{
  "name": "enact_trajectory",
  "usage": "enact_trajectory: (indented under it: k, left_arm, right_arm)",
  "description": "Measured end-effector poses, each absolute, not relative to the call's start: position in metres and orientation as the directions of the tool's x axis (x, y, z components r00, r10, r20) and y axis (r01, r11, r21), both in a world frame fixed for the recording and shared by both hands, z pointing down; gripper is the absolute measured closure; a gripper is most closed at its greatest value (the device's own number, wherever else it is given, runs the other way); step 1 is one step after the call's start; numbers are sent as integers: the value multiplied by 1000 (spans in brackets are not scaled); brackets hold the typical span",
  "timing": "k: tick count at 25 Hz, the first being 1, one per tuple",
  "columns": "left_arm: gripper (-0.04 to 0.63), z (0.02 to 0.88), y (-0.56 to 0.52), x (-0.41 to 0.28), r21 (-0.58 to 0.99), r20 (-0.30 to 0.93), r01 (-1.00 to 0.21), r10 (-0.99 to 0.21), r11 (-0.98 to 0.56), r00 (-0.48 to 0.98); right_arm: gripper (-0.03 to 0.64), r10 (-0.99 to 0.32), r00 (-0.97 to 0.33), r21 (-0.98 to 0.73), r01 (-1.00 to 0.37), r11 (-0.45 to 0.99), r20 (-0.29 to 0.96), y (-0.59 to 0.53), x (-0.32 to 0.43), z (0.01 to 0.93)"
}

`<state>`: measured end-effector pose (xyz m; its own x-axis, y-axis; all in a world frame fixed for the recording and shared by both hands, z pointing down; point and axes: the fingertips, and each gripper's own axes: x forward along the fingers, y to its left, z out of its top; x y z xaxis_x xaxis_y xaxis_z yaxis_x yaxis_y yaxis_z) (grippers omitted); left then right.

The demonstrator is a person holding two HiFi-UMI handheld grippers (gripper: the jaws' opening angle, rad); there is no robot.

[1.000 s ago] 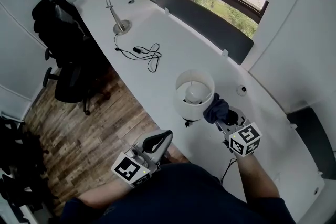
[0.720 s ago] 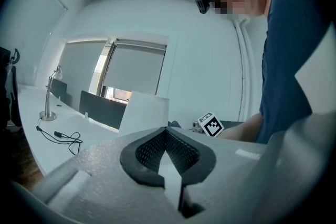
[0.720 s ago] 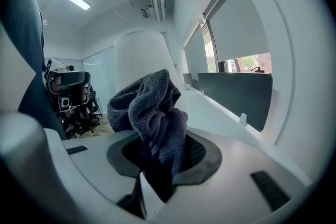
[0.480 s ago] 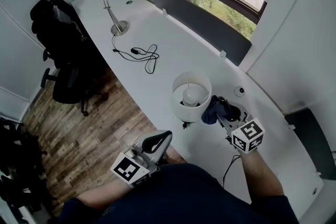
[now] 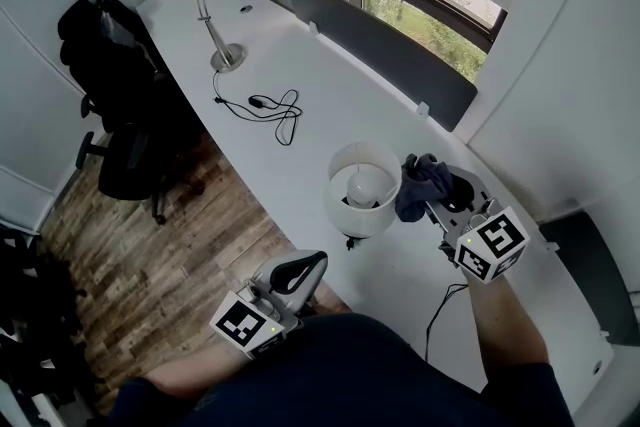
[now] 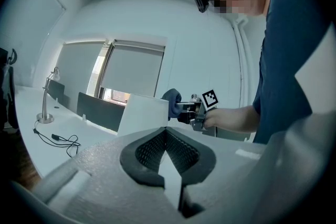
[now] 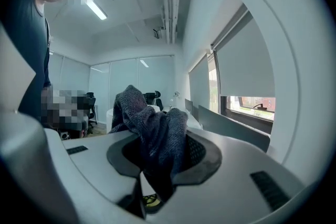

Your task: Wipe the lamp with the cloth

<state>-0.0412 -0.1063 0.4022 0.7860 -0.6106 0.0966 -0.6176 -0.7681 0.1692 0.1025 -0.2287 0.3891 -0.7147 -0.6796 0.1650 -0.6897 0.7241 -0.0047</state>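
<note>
A lamp with a round white shade stands on the white desk near its front edge. The bulb shows inside the shade from above. My right gripper is shut on a dark blue cloth, which is pressed against the shade's right side. The right gripper view shows the cloth bunched between the jaws, hiding most of the lamp. My left gripper hangs low at the desk's front edge, shut and holding nothing. Its view shows the shade and the cloth beyond the closed jaws.
A metal desk lamp stands at the far left of the desk with a coiled black cable beside it. Grey divider panels line the back edge below a window. A black office chair stands on the wood floor.
My right gripper has carried the cloth from the front right of the shade up along its right side, toward the back. The left gripper has stayed put.
</note>
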Motion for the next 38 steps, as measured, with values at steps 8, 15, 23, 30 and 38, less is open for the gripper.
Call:
enact_trajectory:
  k: [8, 15, 23, 30, 38]
  left_arm:
    - [589, 408, -105, -47, 169, 129, -637, -624, -752, 771]
    - [589, 416, -104, -53, 169, 159, -662, -643, -730, 749]
    - [589, 422, -105, -59, 177, 178, -685, -661, -707, 729]
    - [589, 428, -106, -59, 176, 195, -694, -666, -698, 720]
    - [589, 423, -107, -58, 167, 188, -700, -675, -694, 713]
  right_arm:
    - [494, -716, -689, 59, -714, 697, 114, -257, 107, 364]
    - [494, -718, -677, 96, -713, 694, 164, -275, 100, 396]
    - [494, -709, -651, 96, -715, 693, 270, -287, 101, 453]
    - [494, -689, -616, 118, -707, 697, 382, -298, 107, 510]
    - [494, -663, -597, 170, -672, 721, 452, -311, 104, 535]
